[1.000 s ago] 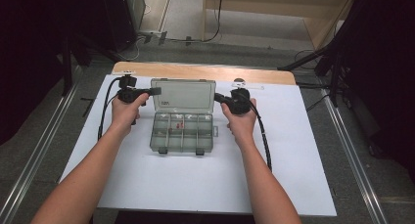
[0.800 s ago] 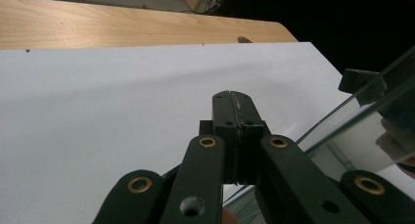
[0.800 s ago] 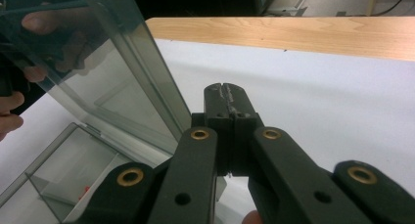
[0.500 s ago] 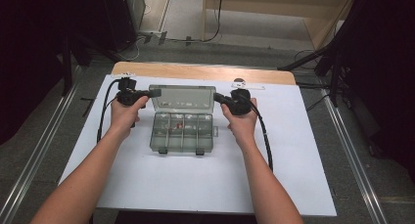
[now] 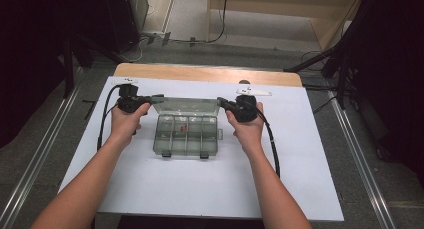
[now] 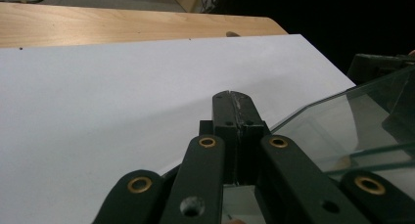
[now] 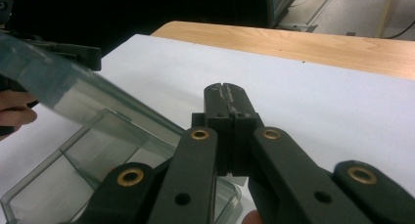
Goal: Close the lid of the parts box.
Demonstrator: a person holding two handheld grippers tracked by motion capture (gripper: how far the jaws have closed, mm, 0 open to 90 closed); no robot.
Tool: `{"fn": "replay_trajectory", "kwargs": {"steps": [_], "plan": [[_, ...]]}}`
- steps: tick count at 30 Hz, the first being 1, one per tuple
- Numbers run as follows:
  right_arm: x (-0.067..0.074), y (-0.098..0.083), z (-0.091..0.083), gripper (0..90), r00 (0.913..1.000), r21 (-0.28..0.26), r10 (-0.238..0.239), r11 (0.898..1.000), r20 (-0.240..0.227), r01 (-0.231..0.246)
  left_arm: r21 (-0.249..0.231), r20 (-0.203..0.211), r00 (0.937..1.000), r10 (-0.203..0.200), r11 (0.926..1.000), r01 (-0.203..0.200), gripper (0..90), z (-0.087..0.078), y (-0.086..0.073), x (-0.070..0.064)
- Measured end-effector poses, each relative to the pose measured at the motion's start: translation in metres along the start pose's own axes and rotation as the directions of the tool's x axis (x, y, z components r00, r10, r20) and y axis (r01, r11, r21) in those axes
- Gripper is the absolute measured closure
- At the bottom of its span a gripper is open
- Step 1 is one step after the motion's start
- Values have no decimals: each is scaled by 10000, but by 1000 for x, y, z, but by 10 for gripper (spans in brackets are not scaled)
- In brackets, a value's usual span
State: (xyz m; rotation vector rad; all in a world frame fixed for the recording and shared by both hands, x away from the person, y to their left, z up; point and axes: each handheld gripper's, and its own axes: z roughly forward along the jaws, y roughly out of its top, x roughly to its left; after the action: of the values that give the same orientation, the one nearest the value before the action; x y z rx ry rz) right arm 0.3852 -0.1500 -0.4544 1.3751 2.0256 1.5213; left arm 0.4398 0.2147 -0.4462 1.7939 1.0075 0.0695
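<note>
A clear plastic compartment box [image 5: 186,139] lies mid-table on the white sheet, with small red parts [image 5: 182,127] in one back compartment. Its lid [image 5: 187,105] stands tilted up from the far edge. My left gripper [image 5: 159,97] is shut, its tips at the lid's left corner. My right gripper [image 5: 221,101] is shut at the lid's right corner. In the left gripper view the closed jaws [image 6: 234,99] sit just left of the lid [image 6: 352,121], nothing between them. In the right gripper view the closed jaws [image 7: 226,92] stand beside the lid [image 7: 58,87] over the box [image 7: 73,180].
The white sheet [image 5: 310,154] covers most of the wooden table [image 5: 200,71], which shows as a strip at the back. Small white tags [image 5: 255,92] lie near the sheet's far edge. Cables trail from both grippers. Metal rails run along the floor on either side.
The lid has swung up from lying back flat to standing tilted over the box. Both hands have shifted slightly with its corners.
</note>
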Motion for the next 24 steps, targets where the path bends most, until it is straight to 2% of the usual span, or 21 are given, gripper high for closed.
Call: {"fn": "replay_trajectory", "kwargs": {"steps": [11, 12, 18, 24], "plan": [[10, -8, -8, 900, 9995, -134, -249, 9996, -210, 247, -112, 93, 9992, 399, 9991, -398, 900, -7, -7, -14], [11, -9, -9, 900, 9995, -156, -243, 9996, -209, 239, -79, 79, 9986, 525, 9986, -524, 900, -9, -7, -15], [12, -16, -12, 900, 9995, -144, -207, 9997, -232, 204, -155, 139, 9980, 612, 9980, -609, 900, -14, -11, -20], [15, -22, -13, 900, 9990, -138, -371, 9992, -267, 367, -179, 205, 9968, 770, 9969, -767, 900, -17, -15, -24]]}}
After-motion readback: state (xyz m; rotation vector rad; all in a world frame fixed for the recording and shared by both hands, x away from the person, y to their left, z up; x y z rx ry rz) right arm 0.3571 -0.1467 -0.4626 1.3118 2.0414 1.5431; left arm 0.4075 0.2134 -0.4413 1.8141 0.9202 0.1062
